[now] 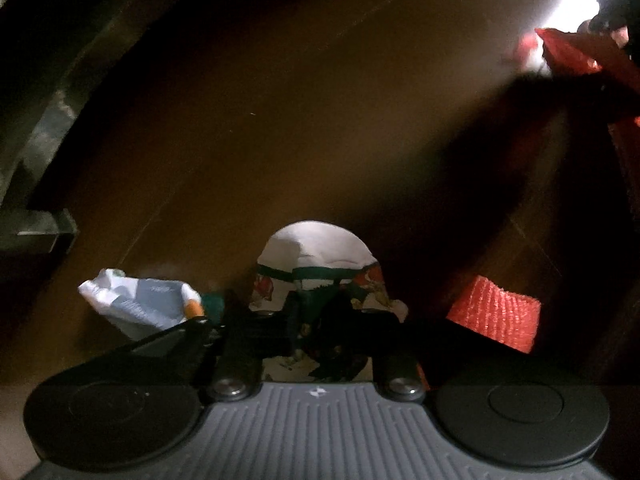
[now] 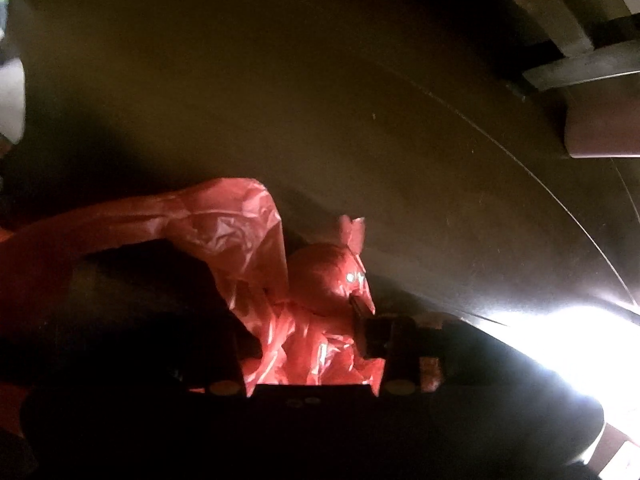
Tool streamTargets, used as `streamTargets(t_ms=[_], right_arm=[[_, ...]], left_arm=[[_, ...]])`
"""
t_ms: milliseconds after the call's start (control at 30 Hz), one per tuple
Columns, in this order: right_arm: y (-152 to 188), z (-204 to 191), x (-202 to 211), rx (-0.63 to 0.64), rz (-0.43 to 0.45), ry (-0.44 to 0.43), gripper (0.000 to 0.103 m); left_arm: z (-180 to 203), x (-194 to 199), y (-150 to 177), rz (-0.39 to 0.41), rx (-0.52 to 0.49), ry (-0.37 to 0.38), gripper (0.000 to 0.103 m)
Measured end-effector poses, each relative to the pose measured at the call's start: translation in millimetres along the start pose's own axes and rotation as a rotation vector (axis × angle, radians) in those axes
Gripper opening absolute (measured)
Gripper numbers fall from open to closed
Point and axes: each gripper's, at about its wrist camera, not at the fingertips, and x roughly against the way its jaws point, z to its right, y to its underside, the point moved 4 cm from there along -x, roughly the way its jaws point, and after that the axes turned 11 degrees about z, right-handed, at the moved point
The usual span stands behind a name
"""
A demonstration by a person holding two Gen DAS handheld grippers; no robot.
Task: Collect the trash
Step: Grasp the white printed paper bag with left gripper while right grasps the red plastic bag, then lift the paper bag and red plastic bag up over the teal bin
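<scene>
Paper cup in left wrist view: crumpled white printed paper cup (image 1: 320, 280) clenched between the left gripper (image 1: 316, 320) on the dark brown floor (image 1: 280, 120)
Beside it: white crumpled wrapper (image 1: 136, 300)
Right wrist view only: right gripper (image 2: 308, 332) grasping a red plastic bag (image 2: 240, 232)

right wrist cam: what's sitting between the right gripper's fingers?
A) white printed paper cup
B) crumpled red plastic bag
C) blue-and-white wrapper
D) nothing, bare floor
B: in the right wrist view the crumpled red plastic bag fills the gap between the right gripper fingers, with the dark finger pressing into its folds.
</scene>
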Motion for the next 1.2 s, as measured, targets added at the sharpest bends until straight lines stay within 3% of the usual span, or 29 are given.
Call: streamTargets(t_ms=[400,567,867,1200], right_arm=[[-26,17,109,-0.111,0.182,-0.110,0.036],[-42,27,180,-0.136,0.314,-0.174,0.036],[-38,46,326,-0.250,0.556,-0.253,0.035],[-21,46,470,-0.188,0.767,-0.223,0.035]], left_arm=[[-33,103,5,0.068,0.138,0.009,0.009],[-44,167,2,0.170,0.159,-0.027,0.008],[-43,307,-23,0.392,0.231,-0.133,0.008],[-35,449,-35,0.595,0.301,-0.242,0.008]])
